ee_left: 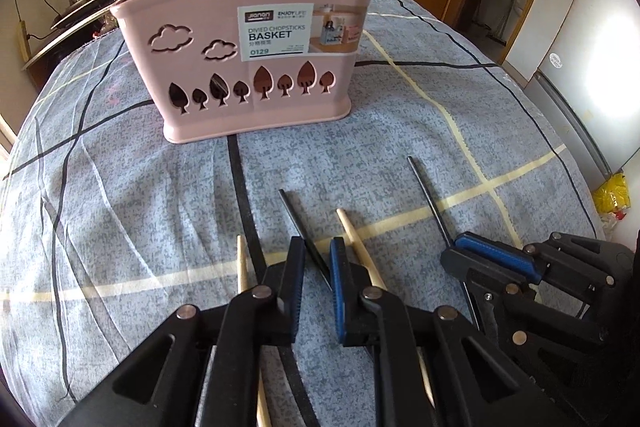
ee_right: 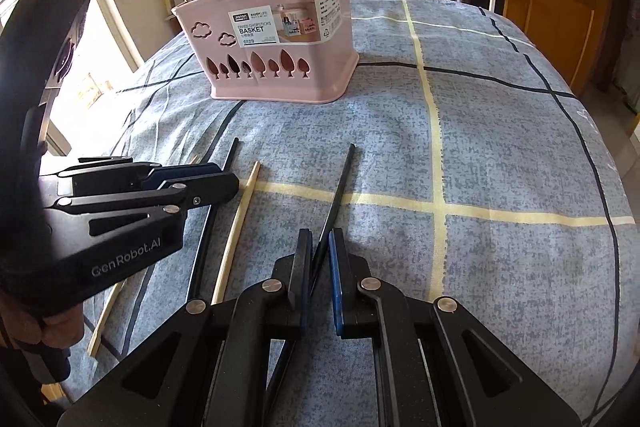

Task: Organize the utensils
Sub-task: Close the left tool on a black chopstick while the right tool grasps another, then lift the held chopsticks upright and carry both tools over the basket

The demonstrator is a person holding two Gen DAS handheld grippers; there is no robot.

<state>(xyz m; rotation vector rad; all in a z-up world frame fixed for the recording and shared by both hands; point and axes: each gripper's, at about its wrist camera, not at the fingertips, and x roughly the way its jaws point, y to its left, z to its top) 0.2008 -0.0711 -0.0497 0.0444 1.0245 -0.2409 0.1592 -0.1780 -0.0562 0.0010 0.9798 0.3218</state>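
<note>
Flanking both grippers' jaws, wooden chopsticks (ee_right: 234, 231) lie before the basket (ee_right: 280, 39).

- Pink chopsticks basket (ee_left: 256, 67) stands far on the checked cloth (ee_left: 400, 155).
- Left gripper (ee_left: 316, 279) straddles a black chopstick (ee_left: 304, 235), jaws apart.
- Right gripper (ee_left: 472, 251) sits near right.

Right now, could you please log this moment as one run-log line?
left claw: open, straddling black chopstick | right claw: open around black chopstick | pink plastic basket: upright on cloth
</note>
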